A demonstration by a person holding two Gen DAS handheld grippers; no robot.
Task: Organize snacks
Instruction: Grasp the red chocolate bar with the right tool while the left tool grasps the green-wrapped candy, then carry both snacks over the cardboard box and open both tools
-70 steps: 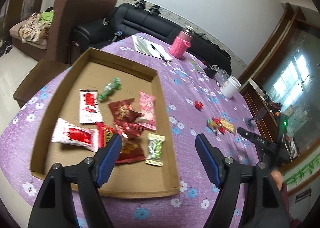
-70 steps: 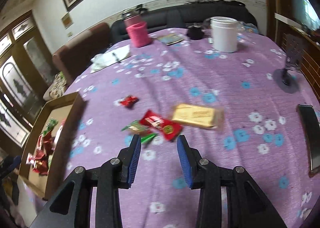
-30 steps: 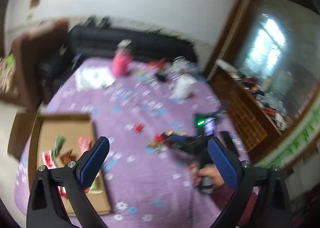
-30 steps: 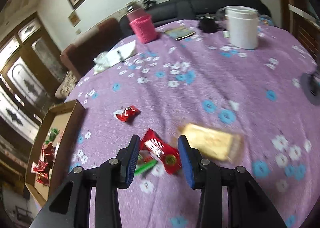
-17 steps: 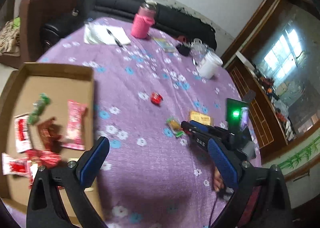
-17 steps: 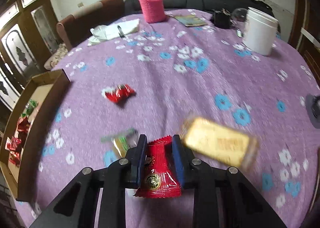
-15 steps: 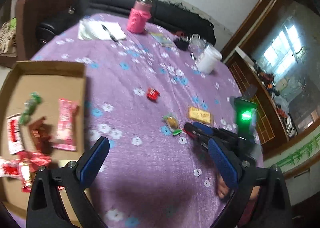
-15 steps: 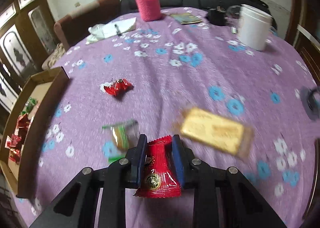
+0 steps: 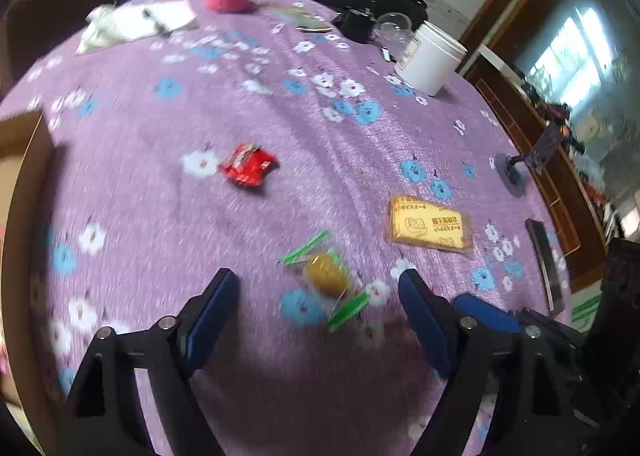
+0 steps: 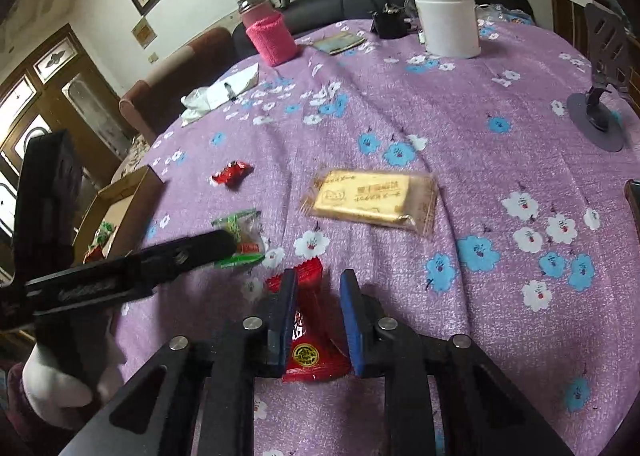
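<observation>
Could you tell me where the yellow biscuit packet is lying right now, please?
The yellow biscuit packet lies flat on the purple flowered tablecloth, mid-table in the right wrist view, to the right of the green-edged snack and the small red candy.

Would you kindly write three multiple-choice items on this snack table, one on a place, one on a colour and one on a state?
1. Where does the yellow biscuit packet lie?
A. in the cardboard tray
B. on the purple tablecloth
C. inside the white container

2. What colour is the knitted sleeve on the bottle?
A. pink
B. blue
C. grey

3. What is the right gripper doing?
A. hanging empty
B. gripping the pen
C. gripping a red snack packet

Answers: 1 B, it lies flat on the flowered tablecloth; 2 A, the sleeve is bright pink; 3 C, the red packet sits pinched between its pads.
</observation>
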